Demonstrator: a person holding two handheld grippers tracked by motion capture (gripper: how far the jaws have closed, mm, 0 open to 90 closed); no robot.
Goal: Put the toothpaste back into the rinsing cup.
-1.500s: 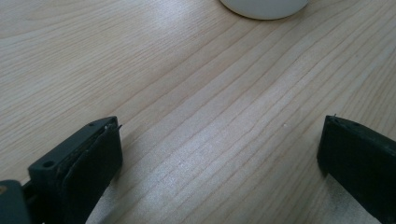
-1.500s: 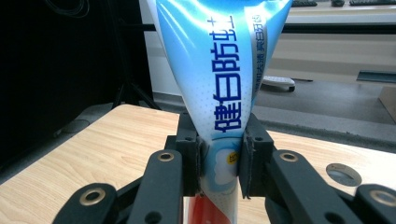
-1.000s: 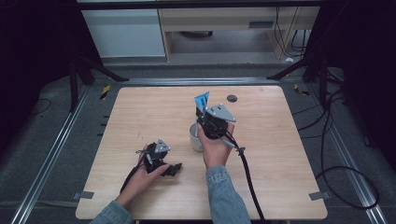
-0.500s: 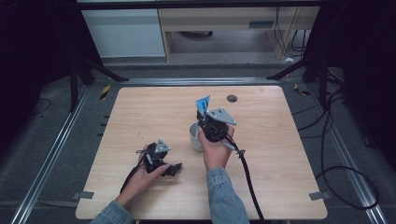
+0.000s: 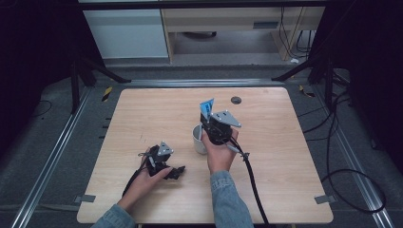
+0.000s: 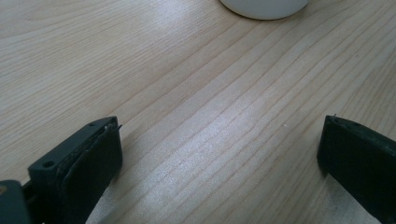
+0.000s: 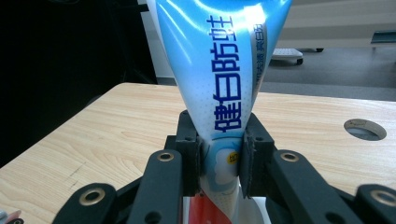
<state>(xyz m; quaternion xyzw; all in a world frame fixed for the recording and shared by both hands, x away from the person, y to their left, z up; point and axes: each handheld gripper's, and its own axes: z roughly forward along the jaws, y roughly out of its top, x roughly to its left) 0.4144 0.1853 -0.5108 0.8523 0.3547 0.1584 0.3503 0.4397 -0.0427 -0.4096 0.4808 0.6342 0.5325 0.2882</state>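
Observation:
A light-blue toothpaste tube (image 7: 219, 70) with dark blue lettering stands upright with my right gripper (image 7: 219, 156) shut on its narrow lower part. In the high view the tube (image 5: 207, 106) sticks up from the right gripper (image 5: 208, 119), just above and behind a white cup (image 5: 199, 139) at the table's middle. My left gripper (image 5: 178, 172) rests low on the table near the front left, jaws pointing right. Its jaws are wide open (image 6: 219, 154) over bare wood, with the cup's base (image 6: 264, 7) farther ahead.
The wooden table (image 5: 285, 190) has a round cable hole (image 5: 236, 99) at the back right, also seen beyond the tube as a hole (image 7: 364, 129). The right gripper's black cable (image 5: 252, 180) trails toward the front edge. Cabinets stand behind the table.
The right gripper with the tube has shifted slightly toward the person, closer to the cup. The left hand and gripper have stayed put.

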